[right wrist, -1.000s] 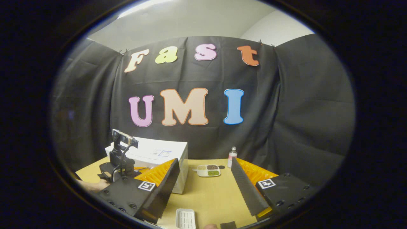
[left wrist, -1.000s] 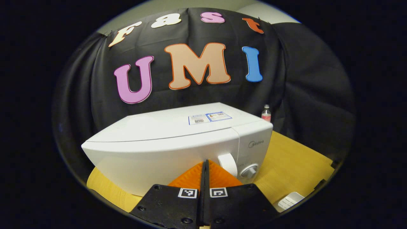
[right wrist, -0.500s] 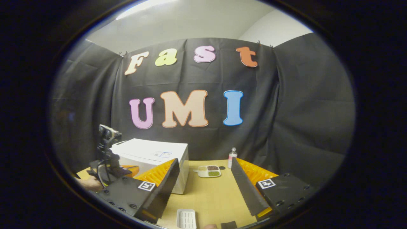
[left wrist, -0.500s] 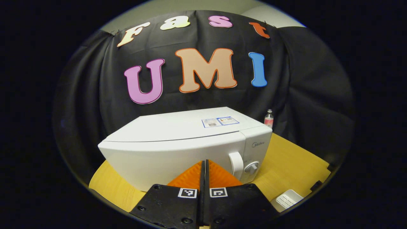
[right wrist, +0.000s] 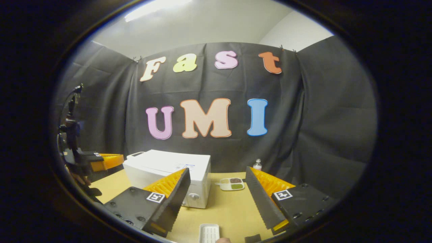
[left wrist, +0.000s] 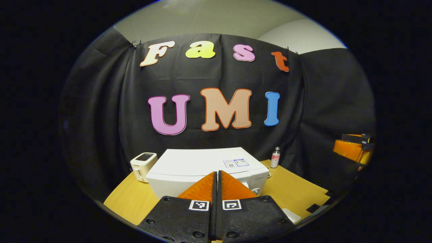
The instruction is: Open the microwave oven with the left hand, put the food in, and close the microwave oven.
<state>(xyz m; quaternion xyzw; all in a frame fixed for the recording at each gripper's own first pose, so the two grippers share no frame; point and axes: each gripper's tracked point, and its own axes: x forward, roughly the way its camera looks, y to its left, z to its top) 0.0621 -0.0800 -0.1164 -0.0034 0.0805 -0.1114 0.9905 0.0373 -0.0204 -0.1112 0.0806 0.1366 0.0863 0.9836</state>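
Microwave (left wrist: 202, 165) sits on table (left wrist: 300, 189) w/ door shut, handle facing near. Left gripper (left wrist: 216, 180) has jaws pressed together, holding nothing, well back from door, prob. lining up for handle. Right gripper (right wrist: 217, 189) jaws wide, empty, w/ food tray (right wrist: 231, 183) beyond, right of microwave, prob. ready to grab it.

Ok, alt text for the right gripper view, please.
The right tool hangs open above a yellow table, facing a closed white microwave. A divided food tray and a small bottle sit behind, a white ridged tray lies near, and the left tool is at far left.
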